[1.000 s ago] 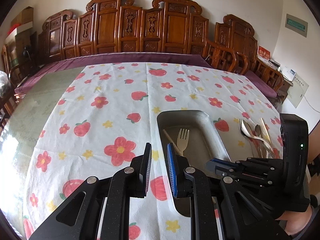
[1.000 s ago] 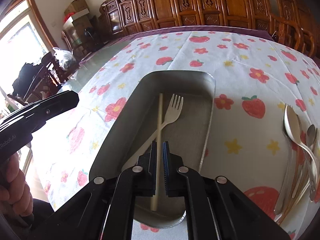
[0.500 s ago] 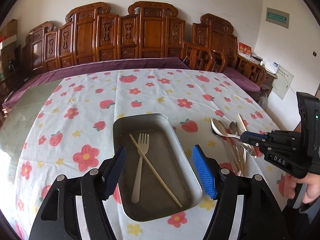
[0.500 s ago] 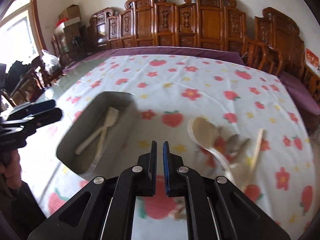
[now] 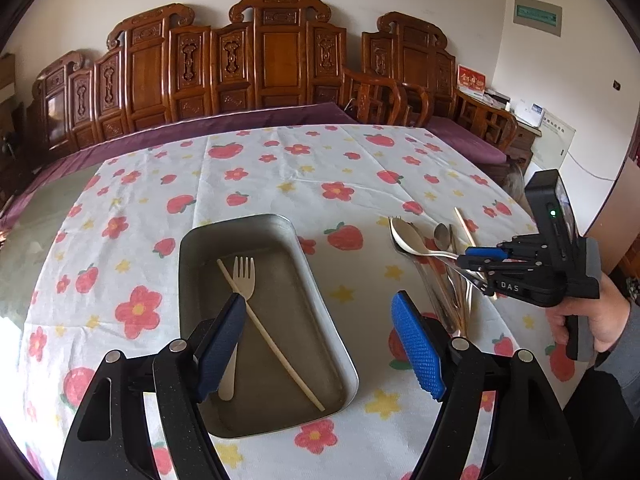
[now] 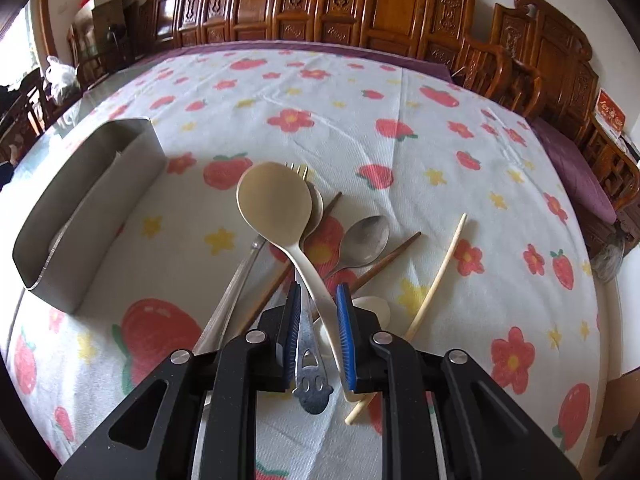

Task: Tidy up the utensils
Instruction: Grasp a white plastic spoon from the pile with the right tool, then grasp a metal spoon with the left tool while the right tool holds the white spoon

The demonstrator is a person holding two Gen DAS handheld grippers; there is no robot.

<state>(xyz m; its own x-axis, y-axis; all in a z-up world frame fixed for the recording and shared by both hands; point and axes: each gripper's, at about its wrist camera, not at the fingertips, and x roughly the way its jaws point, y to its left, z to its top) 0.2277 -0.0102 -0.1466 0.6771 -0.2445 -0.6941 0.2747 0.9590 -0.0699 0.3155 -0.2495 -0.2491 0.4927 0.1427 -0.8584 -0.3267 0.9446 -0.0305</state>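
Right wrist view: right hand-held gripper hangs low over the loose utensil pile just right of the metal tray, blue pads part-spread and straddling the handle of the cream spoon. Pads sit close on both sides, not clearly pinching yet; contact cannot be told for sure. A steel spoon and its cut-out handle end lie right under the jaws, brown chopsticks cross beneath, and a pale chopstick lies to the right of the pile. All of it rests on the flowered surface, outside the tray.

Left wrist view: left hand-held gripper is spread wide, holding nothing, hovering over the near end of the tray. Inside the tray lie a cream fork and one pale stick crossed over it.

Step in hand, by judgement: pick the cream spoon. To do it well, close on the cream handle only, keeping the steel handle below out of the pinch, then lift straight up so the bowl clears the pile without dragging chopsticks. Risk is a double grab or a thin handle pivoting. Carry it left to the tray and lay it alongside the fork.
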